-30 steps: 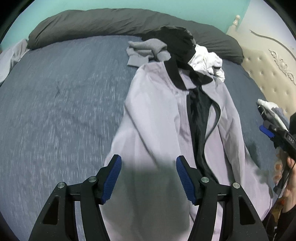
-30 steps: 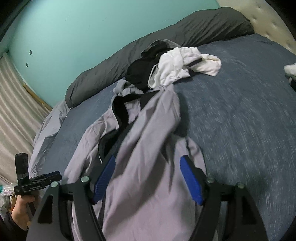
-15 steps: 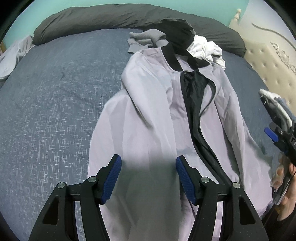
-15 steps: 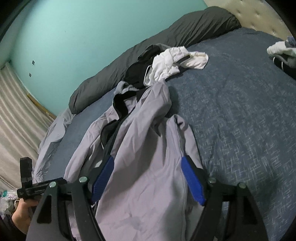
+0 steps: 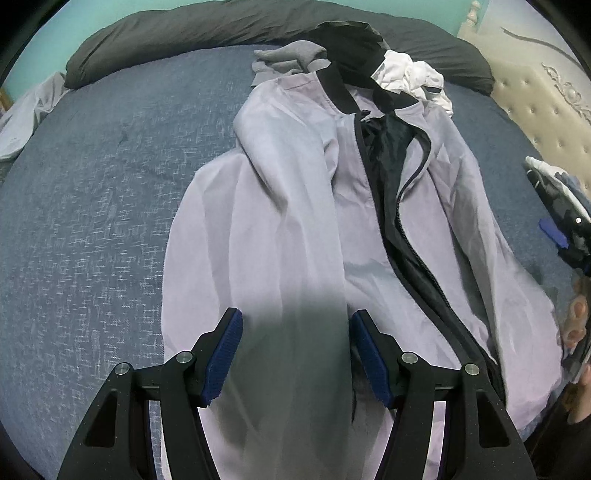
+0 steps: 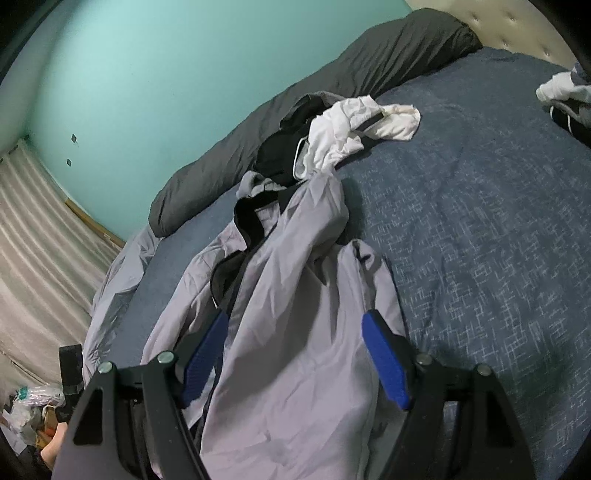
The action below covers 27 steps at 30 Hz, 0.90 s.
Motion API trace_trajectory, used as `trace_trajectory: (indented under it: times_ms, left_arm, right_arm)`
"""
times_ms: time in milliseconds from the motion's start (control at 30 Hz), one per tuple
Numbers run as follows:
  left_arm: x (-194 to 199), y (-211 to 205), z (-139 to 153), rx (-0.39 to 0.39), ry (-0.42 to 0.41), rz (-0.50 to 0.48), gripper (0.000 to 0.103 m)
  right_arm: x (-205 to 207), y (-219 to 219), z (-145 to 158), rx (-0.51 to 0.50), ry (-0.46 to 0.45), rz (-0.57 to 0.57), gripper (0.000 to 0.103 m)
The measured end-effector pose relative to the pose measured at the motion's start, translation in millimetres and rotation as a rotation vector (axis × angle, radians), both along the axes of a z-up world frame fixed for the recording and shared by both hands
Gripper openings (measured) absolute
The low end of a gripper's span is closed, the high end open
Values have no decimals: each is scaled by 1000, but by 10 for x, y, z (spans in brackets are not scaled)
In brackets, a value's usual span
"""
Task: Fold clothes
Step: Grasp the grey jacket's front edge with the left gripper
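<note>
A lavender zip jacket (image 5: pixel 288 221) with a black collar and lining lies lengthwise on the blue bedspread (image 5: pixel 92 184), front side up and partly unzipped. My left gripper (image 5: pixel 295 354) hovers over its lower hem, jaws open, the cloth lying loose beneath them. In the right wrist view the same jacket (image 6: pixel 295 295) is rumpled, and my right gripper (image 6: pixel 295 354) stands open above its near edge. Neither pair of pads presses on the fabric. The right gripper (image 5: pixel 554 232) also shows at the left view's right edge, held by a hand.
Beyond the jacket's collar lies a heap of a black garment (image 5: pixel 351 37), a white one (image 5: pixel 410 75) and a grey one (image 5: pixel 291 55). A dark grey duvet (image 5: pixel 184 29) runs along the far side. More clothes (image 6: pixel 565 92) lie near the padded headboard (image 5: pixel 546 110).
Both grippers have come nearer and lower over the jacket. The jacket now lies flatter and wider, with a sleeve spread out on each side. Both grippers stayed open.
</note>
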State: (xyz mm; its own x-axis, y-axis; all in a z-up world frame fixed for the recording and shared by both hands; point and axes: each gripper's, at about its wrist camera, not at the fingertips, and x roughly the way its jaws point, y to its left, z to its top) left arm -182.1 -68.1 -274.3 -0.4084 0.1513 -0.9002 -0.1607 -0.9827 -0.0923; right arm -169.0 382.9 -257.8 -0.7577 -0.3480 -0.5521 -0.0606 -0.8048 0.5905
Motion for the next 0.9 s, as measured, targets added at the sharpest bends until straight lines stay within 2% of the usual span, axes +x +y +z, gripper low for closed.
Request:
trace_trajectory:
  times_ms: [467, 900]
  left_arm:
    - [-5, -51, -126, -9, -28, 27, 65]
    - [-5, -109, -198, 23, -21, 14, 64]
  right_arm:
    - [3, -76, 77, 44, 21, 23, 76]
    - [-9, -140, 83, 56, 25, 35, 76]
